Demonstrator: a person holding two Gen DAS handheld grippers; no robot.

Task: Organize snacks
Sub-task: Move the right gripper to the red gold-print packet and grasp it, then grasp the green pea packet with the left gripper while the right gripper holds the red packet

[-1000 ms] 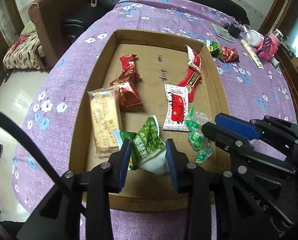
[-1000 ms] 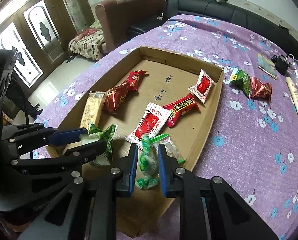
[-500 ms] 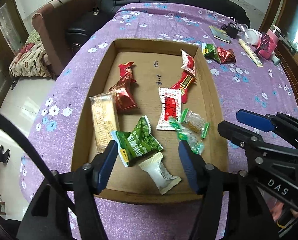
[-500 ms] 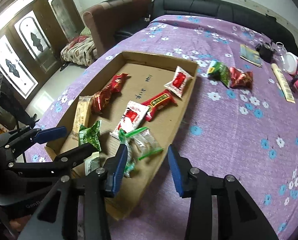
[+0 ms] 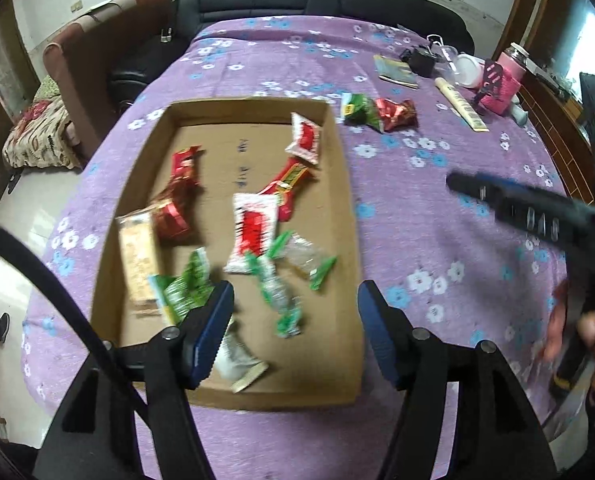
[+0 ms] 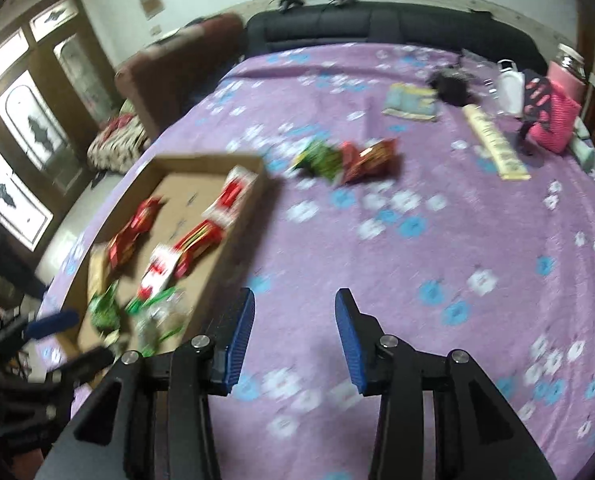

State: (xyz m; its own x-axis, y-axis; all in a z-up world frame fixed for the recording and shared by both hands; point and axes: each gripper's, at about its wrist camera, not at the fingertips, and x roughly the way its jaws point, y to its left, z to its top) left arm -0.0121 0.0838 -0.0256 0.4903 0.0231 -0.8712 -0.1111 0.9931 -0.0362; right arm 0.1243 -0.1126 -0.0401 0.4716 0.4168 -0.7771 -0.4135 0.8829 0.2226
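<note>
A shallow cardboard tray (image 5: 347, 216) (image 6: 253, 200) on the purple flowered cloth holds several snack packets: red ones (image 5: 255, 226), a green one (image 5: 185, 284), a white one (image 5: 237, 358) and clear green-ended candies (image 5: 281, 300). A green packet (image 5: 359, 110) (image 6: 319, 158) and a red packet (image 5: 395, 114) (image 6: 371, 160) lie on the cloth beyond the tray's far right corner. My left gripper (image 5: 295, 328) is open and empty above the tray's near end. My right gripper (image 6: 293, 334) is open and empty over the cloth right of the tray; it shows blurred in the left wrist view (image 5: 513, 208).
At the far right of the cloth are a booklet (image 5: 395, 70), a long cream pack (image 6: 495, 144), a white jar (image 6: 509, 88), a pink holder (image 6: 553, 120) and a black object (image 6: 453, 84). A black sofa (image 5: 317, 0) and a brown armchair (image 5: 97, 52) stand behind.
Both grippers have let go of their snacks into the tray, opened and pulled back. The right gripper has swung right, away from the tray, over the cloth.
</note>
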